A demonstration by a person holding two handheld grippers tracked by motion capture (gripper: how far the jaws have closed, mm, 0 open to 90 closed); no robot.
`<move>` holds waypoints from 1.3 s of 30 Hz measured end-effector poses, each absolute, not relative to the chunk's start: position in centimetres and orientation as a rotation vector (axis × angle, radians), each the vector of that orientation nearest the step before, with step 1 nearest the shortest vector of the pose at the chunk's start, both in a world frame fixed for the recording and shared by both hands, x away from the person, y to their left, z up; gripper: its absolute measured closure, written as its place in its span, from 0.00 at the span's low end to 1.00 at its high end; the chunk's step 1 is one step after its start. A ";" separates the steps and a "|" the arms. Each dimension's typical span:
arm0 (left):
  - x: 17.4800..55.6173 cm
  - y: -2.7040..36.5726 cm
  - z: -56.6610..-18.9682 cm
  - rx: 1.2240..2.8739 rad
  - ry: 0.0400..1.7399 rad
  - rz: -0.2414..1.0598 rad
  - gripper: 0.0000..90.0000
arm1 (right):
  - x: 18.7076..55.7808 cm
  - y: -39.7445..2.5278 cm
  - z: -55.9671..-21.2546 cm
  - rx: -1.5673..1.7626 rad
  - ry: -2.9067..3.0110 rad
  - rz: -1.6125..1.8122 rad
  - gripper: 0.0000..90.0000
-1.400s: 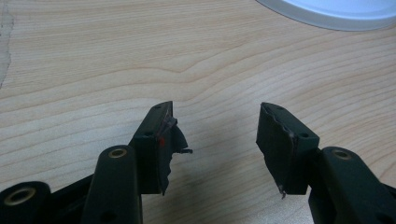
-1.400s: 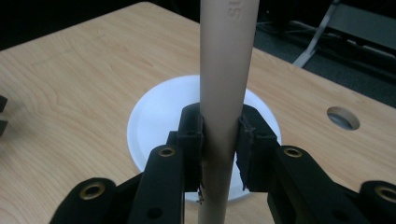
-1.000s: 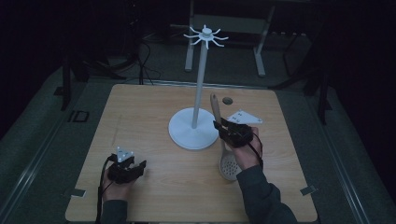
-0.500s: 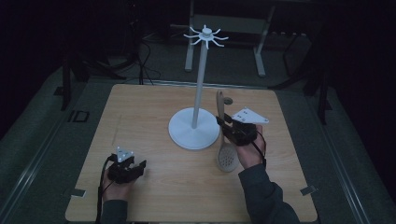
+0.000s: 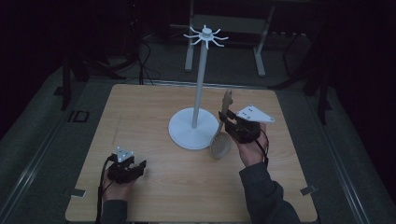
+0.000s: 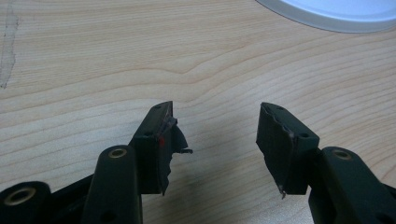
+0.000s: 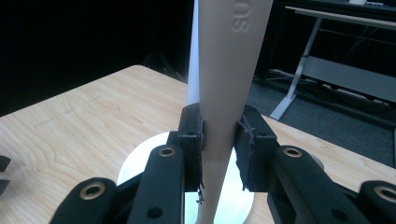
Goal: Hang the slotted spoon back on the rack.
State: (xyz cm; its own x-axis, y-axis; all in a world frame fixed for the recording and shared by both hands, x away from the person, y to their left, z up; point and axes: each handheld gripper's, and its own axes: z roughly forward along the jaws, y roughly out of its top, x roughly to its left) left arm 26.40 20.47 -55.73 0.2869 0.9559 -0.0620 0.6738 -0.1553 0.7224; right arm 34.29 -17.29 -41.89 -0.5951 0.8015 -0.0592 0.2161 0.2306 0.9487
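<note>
At the near left of the wooden table (image 5: 140, 112), the left gripper (image 5: 125, 164) rests low over the bare wood, its jaws spread apart with nothing between them. Toward the middle stands a white rack (image 5: 201, 84), its round base on the table and a ring of hooks at the top of its pole. Just right of that base, the right gripper (image 5: 232, 122) pinches the handle of a beige slotted spoon (image 5: 221, 142), held upright-tilted with its bowl hanging down near the table.
</note>
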 end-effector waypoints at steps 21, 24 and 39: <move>26.4 20.4 -55.8 1.907 1.458 0.553 0.52 | 34.2 -17.3 -41.0 0.907 1.917 1.390 0.81; 26.4 20.4 -55.8 1.906 1.458 0.553 0.52 | 34.2 -17.3 -40.8 0.906 1.914 1.395 0.82; 26.4 20.5 -55.7 1.898 1.459 0.555 0.52 | 34.2 -16.8 -40.2 0.897 1.895 1.424 0.81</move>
State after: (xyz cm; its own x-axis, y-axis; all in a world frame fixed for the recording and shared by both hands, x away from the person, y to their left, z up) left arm 26.38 20.47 -55.71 0.2841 0.9565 -0.0655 0.6713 -0.1497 0.7260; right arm 34.23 -16.79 -40.16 -0.5935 0.8023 -0.0639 0.1617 0.1967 0.9670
